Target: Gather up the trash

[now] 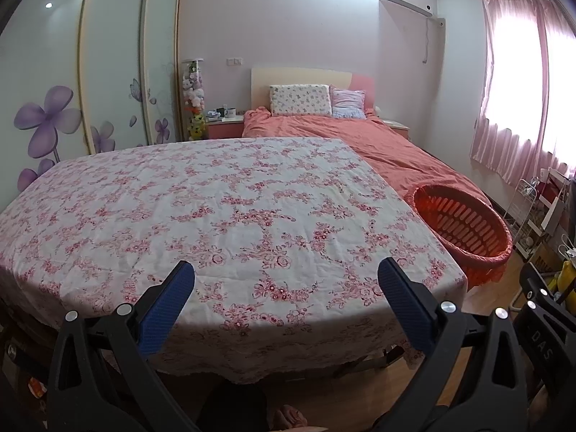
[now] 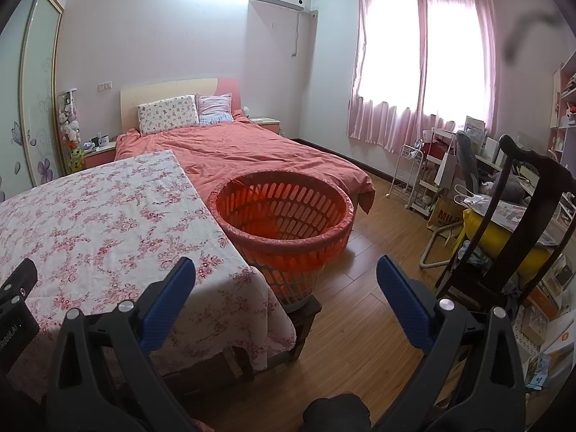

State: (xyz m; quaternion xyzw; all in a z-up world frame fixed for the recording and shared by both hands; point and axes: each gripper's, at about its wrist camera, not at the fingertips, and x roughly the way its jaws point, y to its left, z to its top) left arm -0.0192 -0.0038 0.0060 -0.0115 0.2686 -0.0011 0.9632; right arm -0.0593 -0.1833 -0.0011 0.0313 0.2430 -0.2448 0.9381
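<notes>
- The basket [image 2: 284, 216] is stood upright, mouth up, on a stool [image 2: 306, 309] just beside the table [image 2: 90, 223].
- The left gripper [image 1: 286, 280] and right gripper [image 2: 286, 280] are held spread, empty.
- "DAS" is read on the right gripper in the left view.

A table [image 1: 108, 324] is standing in the foreground, and a white tablecloth [image 1: 223, 223] with a pink flower print is lying flat over its whole top and hanging down over the near edge and the right side. Just beside the table's right end, a low dark wooden stool [image 2: 306, 318] is sitting on the wooden floor [image 2: 363, 324] and carrying an orange slatted basket [image 2: 284, 216] lined with a thin bag. Beyond the table, a bed [image 2: 252, 158] is standing against the far wall, with an orange-pink cover spreading over it and two pillows [image 2: 168, 114] leaning at the headboard.
</notes>
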